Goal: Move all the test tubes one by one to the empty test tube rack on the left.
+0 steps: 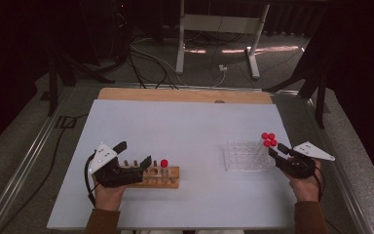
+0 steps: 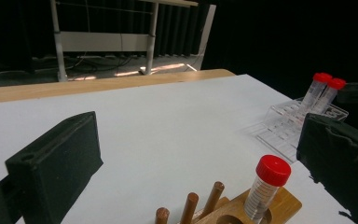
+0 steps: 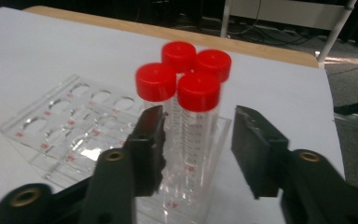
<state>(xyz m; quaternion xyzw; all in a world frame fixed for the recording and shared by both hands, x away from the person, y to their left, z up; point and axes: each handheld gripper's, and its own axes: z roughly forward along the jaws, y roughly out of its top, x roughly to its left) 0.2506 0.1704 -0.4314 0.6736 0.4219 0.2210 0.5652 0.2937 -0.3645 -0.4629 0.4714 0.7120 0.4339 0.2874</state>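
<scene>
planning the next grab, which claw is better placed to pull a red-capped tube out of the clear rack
Right. The right claw is open with its jaws either side of the nearest red-capped tube in the clear rack. The left claw sits open across the table at the wooden rack.

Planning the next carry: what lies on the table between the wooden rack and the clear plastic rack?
Nothing: in the high view, bare white tabletop separates the wooden rack with its one red-capped tube from the clear plastic rack.
</scene>
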